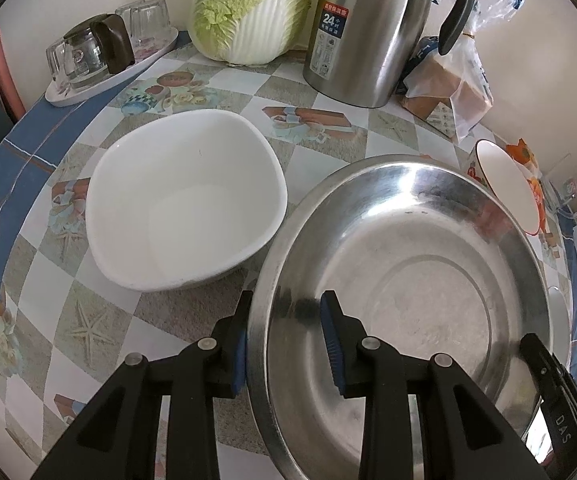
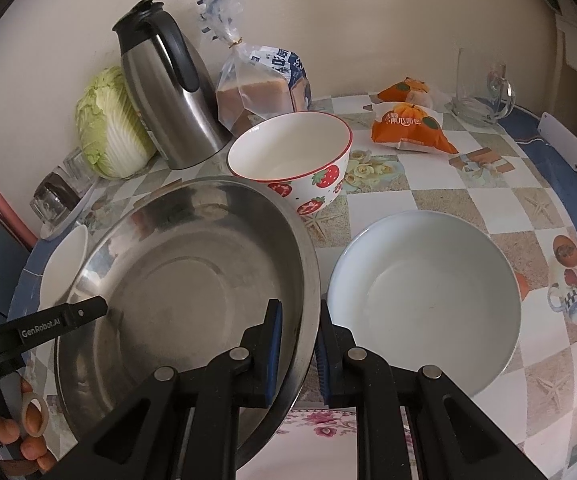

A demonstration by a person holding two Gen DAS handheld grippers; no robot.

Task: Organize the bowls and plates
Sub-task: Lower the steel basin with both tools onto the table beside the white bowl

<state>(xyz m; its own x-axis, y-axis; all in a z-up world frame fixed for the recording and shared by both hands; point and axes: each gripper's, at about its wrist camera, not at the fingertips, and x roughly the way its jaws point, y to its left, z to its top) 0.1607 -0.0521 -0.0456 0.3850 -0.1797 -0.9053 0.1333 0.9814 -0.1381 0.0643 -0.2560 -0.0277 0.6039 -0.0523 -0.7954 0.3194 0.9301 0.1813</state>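
Left hand-held gripper (image 1: pixel 284 336): we find its jaws narrowly parted and astride the rim of the stainless steel basin (image 1: pixel 420 280), one blue pad outside the wall, the other inside. The outer pad touches the rim; we cannot tell whether the inner pad presses on the wall.
Right hand-held gripper (image 2: pixel 298 350): we find it nearly closed and clamped on the opposite rim of the same basin, one pad inside, one outside.
Stainless steel basin: held between both hand-held grippers; in the right wrist view its far rim sits higher than the near rim. We cannot tell whether it rests on the worktop (image 2: pixel 468 200).
White squarish bowl (image 1: pixel 184 204): on the worktop just outside the left hand-held gripper, ahead and to its left, upright and empty, close beside the basin.
Pale round bowl (image 2: pixel 428 296): on the worktop immediately right of the right hand-held gripper, empty, near the basin's rim.
Strawberry-patterned bowl (image 2: pixel 308 168): beyond the basin, ahead of the right hand-held gripper, tilted with its mouth towards us.
Background items: steel thermal jug (image 2: pixel 168 92), napa cabbage (image 2: pixel 108 128), bagged bread loaf (image 2: pixel 260 88) and two orange snack packets (image 2: pixel 412 128) stand well ahead along the wall.
Operator: fingers (image 2: pixel 32 436) visible on the left hand-held gripper's handle.
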